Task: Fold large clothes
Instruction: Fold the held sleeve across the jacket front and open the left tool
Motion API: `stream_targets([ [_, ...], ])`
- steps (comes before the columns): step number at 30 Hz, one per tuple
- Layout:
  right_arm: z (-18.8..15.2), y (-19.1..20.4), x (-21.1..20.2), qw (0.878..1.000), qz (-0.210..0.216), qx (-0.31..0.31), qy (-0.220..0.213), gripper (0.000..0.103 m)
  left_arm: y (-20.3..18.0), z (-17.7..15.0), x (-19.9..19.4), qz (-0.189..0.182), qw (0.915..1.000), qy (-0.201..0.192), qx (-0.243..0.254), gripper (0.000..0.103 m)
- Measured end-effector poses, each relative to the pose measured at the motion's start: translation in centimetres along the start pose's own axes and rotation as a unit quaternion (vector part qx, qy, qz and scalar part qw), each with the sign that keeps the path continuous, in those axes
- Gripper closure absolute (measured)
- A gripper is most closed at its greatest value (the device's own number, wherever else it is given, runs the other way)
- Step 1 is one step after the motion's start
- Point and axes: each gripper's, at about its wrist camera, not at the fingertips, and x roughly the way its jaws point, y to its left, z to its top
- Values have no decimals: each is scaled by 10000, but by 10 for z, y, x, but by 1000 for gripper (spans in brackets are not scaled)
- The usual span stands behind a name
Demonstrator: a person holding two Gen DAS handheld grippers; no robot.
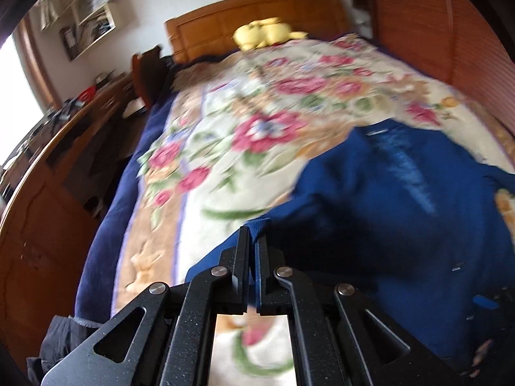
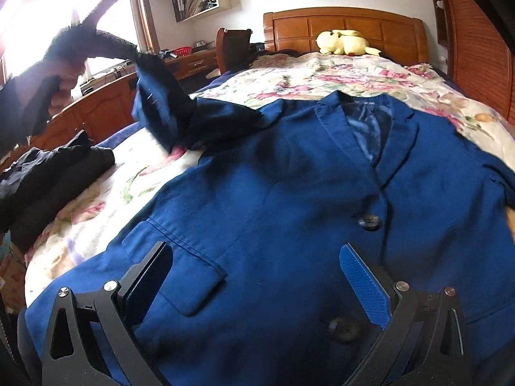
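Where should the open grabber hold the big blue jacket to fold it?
Probably the bottom hem of the blue jacket, near the flap pocket. The right gripper hangs open just above that flat, thin edge, so coming down from the near side looks easiest. The left gripper is already shut on the sleeve, lifted off the bed.
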Motion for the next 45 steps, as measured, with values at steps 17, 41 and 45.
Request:
stream_targets([
  [17, 6, -56, -53, 9958, -545, 572, -452, 0, -140, 31, -80, -912, 9935, -454, 501, 100],
  [41, 9, -57, -25, 9964, -607, 569, -145, 0, -136, -106, -39, -1525, 9871, -479, -6, 43],
  [45, 8, -57, -15, 9968, -583, 537, -45, 0, -125, -122, -23, -1548, 9860, -529, -328, 33],
])
